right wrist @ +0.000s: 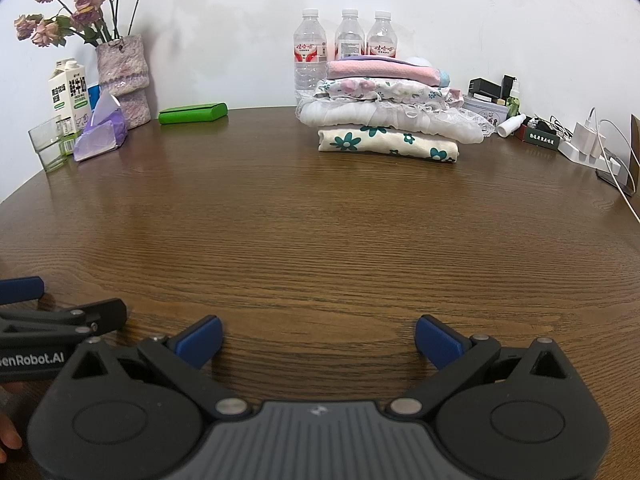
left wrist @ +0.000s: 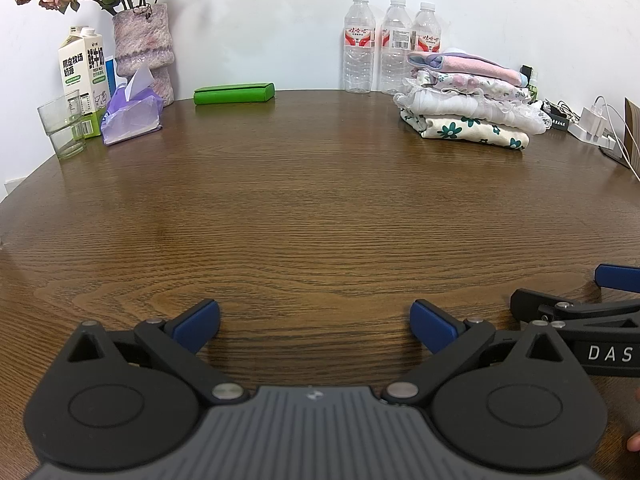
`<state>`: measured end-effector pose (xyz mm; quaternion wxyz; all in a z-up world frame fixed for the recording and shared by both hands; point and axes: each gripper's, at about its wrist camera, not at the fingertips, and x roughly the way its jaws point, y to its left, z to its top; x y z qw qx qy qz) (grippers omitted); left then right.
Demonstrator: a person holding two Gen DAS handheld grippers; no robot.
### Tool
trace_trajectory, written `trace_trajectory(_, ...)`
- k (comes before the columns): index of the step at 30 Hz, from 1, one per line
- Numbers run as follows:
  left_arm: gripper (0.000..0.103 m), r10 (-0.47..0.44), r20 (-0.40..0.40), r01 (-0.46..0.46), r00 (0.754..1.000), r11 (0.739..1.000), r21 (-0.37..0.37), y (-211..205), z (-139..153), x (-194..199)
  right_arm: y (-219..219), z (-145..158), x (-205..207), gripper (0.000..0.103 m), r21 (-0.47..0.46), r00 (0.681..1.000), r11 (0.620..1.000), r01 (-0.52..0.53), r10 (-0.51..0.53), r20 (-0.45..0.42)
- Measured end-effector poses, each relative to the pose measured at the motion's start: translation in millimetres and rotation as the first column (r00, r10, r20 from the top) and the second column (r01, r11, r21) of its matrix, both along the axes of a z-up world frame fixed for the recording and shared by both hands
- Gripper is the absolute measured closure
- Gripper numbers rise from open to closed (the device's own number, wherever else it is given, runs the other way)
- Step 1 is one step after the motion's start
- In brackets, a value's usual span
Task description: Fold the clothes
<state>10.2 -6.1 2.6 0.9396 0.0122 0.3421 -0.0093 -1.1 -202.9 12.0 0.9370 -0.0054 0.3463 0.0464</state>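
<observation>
Nearest the lens, the left gripper (left wrist: 315,326) is held low over the wooden table (left wrist: 320,208) with its blue-padded jaws spread wide and nothing between them. Beside it, the right gripper (right wrist: 319,340) is seen in the same posture, jaws likewise parted and empty (each gripper's side shows at the edge of the other's view).

A stack of folded clothes (right wrist: 390,114) is found at the far side of the table, to the right: a cream piece with green flowers at the bottom, white lace and floral pieces above, a pink one on top. Three water bottles (left wrist: 394,46) are lined up just behind the stack, against the wall. At the far left, a vase of dried roses (left wrist: 144,48), a milk carton (left wrist: 82,76), a glass (left wrist: 62,126) and a tissue pack (left wrist: 130,114) are grouped, with a green case (left wrist: 234,93) lying nearby.
</observation>
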Motion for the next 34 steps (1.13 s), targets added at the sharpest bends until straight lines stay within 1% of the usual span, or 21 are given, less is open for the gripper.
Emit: trace_trajectory(34,0.000,0.007,0.001,-0.007,1.000,1.000,0.000,-3.0,0.0,-0.5,0.3,0.0,-0.5,0.000,-0.001,1.000,1.000,0.002,-0.002,0.001)
